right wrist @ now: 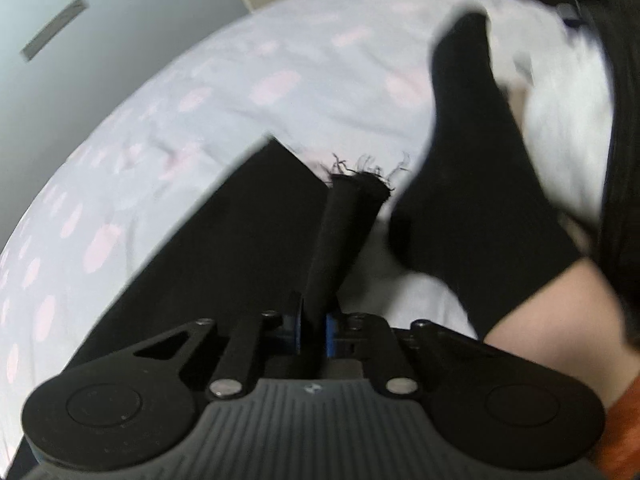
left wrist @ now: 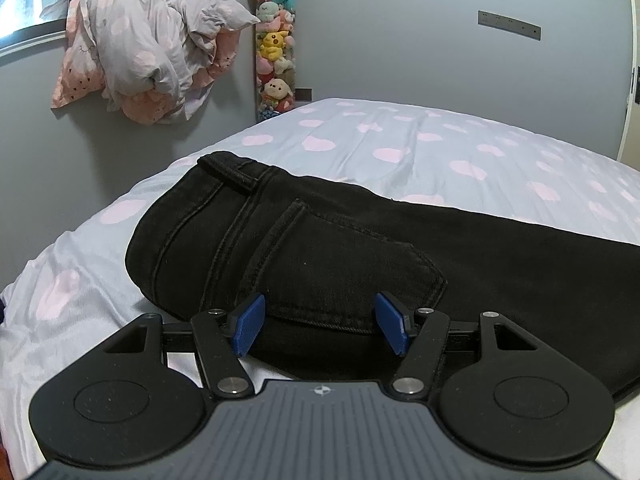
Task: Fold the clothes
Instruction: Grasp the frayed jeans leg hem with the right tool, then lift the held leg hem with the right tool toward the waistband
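Black jeans [left wrist: 312, 240] lie on the bed, folded lengthwise, waistband at the far left and back pocket facing up. My left gripper [left wrist: 320, 322] is open, its blue pads on either side of the jeans' near edge by the seat, holding nothing. In the right wrist view my right gripper [right wrist: 316, 332] is shut on the frayed leg end of the jeans [right wrist: 348, 216], which is bunched and lifted above the bed. The other leg [right wrist: 224, 232] lies flat to the left. The view is blurred by motion.
The bed [left wrist: 460, 148] has a pale sheet with pink spots. A bundled duvet [left wrist: 144, 48] sits by the wall at the far left. A tall tube of plush toys [left wrist: 274, 52] stands in the corner. A black-socked leg [right wrist: 472, 184] is on the bed at the right.
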Available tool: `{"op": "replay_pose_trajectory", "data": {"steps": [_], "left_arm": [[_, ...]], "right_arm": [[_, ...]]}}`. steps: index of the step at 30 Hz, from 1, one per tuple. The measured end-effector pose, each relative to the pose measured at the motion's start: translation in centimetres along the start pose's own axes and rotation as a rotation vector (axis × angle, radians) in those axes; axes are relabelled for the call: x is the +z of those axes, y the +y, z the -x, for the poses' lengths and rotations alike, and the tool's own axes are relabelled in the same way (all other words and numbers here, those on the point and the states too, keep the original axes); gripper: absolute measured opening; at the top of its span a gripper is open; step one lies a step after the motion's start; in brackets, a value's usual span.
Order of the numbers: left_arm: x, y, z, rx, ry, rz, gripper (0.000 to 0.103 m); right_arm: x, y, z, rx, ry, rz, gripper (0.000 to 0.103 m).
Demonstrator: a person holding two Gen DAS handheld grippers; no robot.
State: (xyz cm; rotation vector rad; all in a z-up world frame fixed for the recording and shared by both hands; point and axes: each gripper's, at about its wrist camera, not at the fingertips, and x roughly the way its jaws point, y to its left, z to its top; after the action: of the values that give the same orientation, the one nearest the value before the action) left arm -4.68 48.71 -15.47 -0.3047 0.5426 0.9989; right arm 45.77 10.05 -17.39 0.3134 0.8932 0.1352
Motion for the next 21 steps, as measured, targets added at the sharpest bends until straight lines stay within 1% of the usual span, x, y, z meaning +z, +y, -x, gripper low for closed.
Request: {"op": "replay_pose_trajectory", "data": {"steps": [6, 9, 13, 17, 18, 19, 21], "left_arm": [[0.7, 1.0, 1.3, -0.012, -0.037, 0.039, 0.073], [1.0, 1.5, 2.0, -0.018, -0.059, 0.058, 0.073], [1.5, 2.4, 2.6, -0.024, -0.082, 0.084, 0.073], [1.9, 3.3, 3.3, -0.048, -0.104, 0.117, 0.073], [2.0, 3.5, 3.5, -0.067, -0.107, 0.127, 0.07], [2.0, 3.3, 3.8, -0.102, -0.105, 0.126, 0.067], [2.1, 3.0, 4.3, -0.179, -0.099, 0.118, 0.063]], "right_arm": [[2.5, 4.5, 5.8, 0.109, -0.078, 0.072, 0.011], [2.9, 7.8, 8.7, 0.175, -0.112, 0.124, 0.011], [2.1, 13.0, 12.7, 0.27, -0.152, 0.221, 0.011], [-0.2, 18.1, 16.3, 0.348, -0.172, 0.322, 0.011], [-0.9, 19.3, 17.1, 0.368, -0.176, 0.346, 0.011], [-1.5, 20.3, 17.8, 0.374, -0.182, 0.367, 0.011], [-2.4, 21.9, 18.8, 0.364, -0.195, 0.399, 0.011]]}}
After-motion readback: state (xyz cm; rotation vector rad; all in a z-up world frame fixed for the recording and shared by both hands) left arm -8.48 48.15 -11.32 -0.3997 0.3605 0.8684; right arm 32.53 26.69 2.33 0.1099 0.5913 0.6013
